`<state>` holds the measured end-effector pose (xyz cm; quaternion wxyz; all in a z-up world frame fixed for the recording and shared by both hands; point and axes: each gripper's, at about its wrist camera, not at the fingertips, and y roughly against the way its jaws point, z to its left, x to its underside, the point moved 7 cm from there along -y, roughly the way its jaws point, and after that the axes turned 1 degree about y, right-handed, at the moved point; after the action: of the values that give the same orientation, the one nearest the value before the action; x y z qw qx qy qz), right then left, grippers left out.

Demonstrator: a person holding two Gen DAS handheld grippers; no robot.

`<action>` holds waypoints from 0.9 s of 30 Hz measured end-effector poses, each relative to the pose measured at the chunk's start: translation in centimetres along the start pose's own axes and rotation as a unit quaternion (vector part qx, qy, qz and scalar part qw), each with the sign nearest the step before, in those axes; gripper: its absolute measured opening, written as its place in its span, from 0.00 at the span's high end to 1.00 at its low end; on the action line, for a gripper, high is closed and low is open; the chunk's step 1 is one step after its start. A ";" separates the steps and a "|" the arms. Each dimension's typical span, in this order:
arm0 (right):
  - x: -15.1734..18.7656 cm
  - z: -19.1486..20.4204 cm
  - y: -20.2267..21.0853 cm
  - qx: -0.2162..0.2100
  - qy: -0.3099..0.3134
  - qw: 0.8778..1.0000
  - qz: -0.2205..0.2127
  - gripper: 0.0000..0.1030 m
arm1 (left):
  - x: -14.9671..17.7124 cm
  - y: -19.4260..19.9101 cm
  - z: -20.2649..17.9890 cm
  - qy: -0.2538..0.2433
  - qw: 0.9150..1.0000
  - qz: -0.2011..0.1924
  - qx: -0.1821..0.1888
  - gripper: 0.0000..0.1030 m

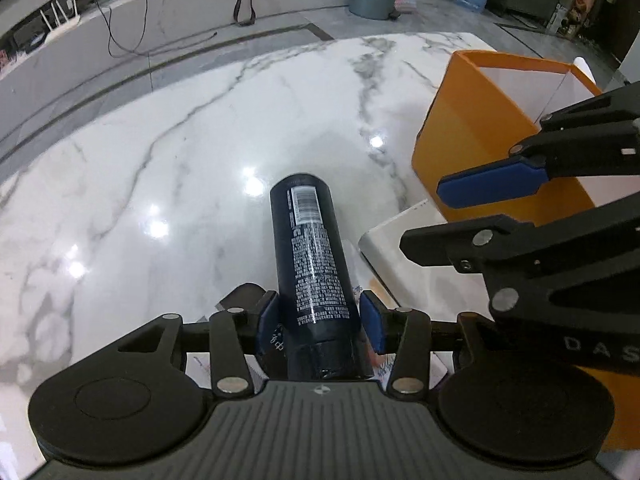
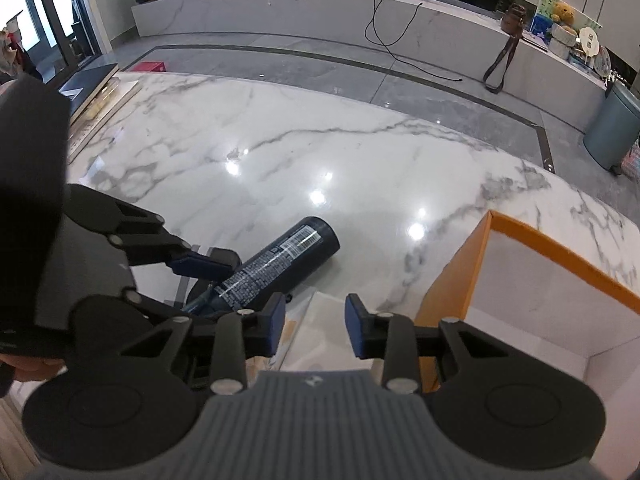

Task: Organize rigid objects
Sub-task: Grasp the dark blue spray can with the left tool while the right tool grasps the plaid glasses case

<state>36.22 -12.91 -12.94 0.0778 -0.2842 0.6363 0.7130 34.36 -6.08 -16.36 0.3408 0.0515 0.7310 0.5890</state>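
On the marble worktop (image 1: 160, 160), the dark can (image 1: 316, 264) is lying with its long axis running straight ahead of the left tool (image 1: 320, 322), which is pinching its near end, while the right tool (image 2: 315, 326) is hanging spread and empty beside the orange box (image 2: 452, 280).

Both grippers are matte black with silver rivets. The left gripper (image 1: 320, 322) and right gripper (image 2: 315, 330) have blue padded fingers (image 1: 494, 184) and ribbed grey bases.
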 end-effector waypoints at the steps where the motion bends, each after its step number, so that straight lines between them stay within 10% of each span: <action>1: 0.0 0.0 -0.1 0.000 0.001 1.000 0.000 0.67 | 0.1 0.0 0.0 0.000 1.000 -0.002 0.000 0.51; 18: 1.2 4.9 -1.4 -0.062 -0.005 0.998 0.033 0.67 | 5.9 7.2 5.2 0.019 0.997 -0.006 -0.070 0.54; 27: 1.2 10.6 -3.6 -0.085 0.098 0.991 0.043 0.46 | 10.6 8.5 9.2 0.070 0.994 0.006 -0.087 0.54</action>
<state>33.68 -2.51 -16.31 -0.0401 -0.3301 0.5897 0.7360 28.69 9.15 -14.06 0.2884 -0.0149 0.6984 0.6549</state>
